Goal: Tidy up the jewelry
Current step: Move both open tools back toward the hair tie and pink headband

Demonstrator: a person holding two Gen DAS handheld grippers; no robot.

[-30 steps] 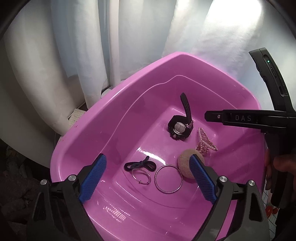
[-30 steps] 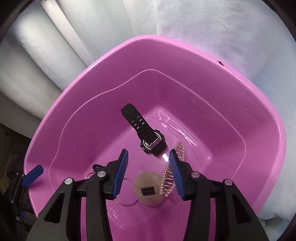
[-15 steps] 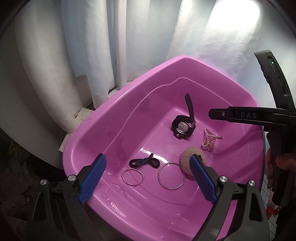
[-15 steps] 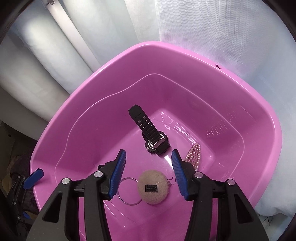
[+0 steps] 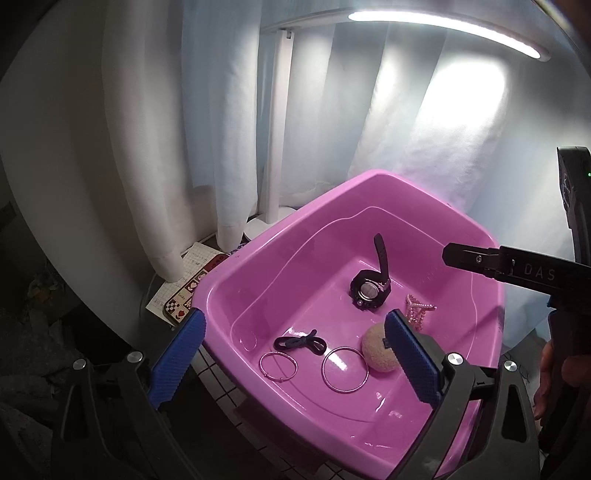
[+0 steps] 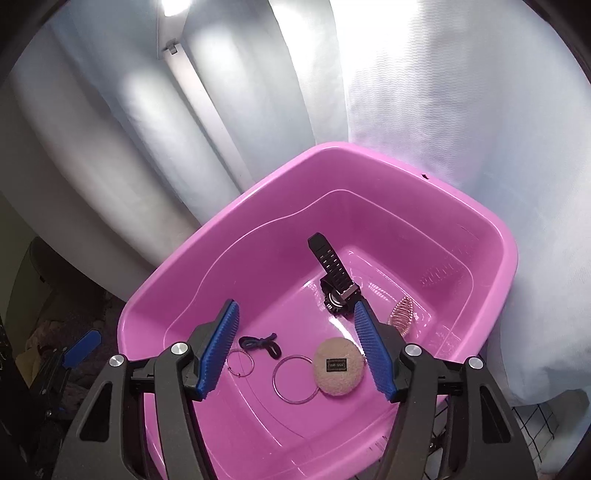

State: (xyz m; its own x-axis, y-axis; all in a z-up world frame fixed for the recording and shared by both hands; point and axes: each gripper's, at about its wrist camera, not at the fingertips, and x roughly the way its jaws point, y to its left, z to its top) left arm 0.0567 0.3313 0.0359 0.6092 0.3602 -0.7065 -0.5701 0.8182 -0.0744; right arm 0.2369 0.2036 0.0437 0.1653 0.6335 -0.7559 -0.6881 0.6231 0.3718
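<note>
A pink tub [image 5: 258,254] [image 6: 177,280] holds the jewelry. Inside lie a black watch [image 5: 369,290] [image 6: 336,291], a pink bead piece [image 5: 417,312] [image 6: 400,317], a beige round puff [image 5: 376,352] [image 6: 338,365], two thin bangles [image 5: 345,373] [image 5: 279,365] [image 6: 293,380] [image 6: 240,363] and a dark hair tie [image 5: 301,341] [image 6: 260,343]. My left gripper [image 5: 291,363] is open and empty above the tub's near side. My right gripper [image 6: 297,350] is open and empty above the puff and bangles; its body [image 5: 517,267] shows at the right of the left wrist view.
White curtains [image 5: 221,110] [image 6: 443,92] hang behind the tub. A white lamp stand [image 5: 275,155] rises at the back, with a light bar [image 5: 443,26] above. Patterned cards [image 5: 188,288] lie left of the tub. A gridded surface [image 5: 221,384] shows under it.
Both grippers have pulled back and up from the tub, so it looks smaller. The right gripper's jaws have opened wider. The pink bead piece lies loose in the tub.
</note>
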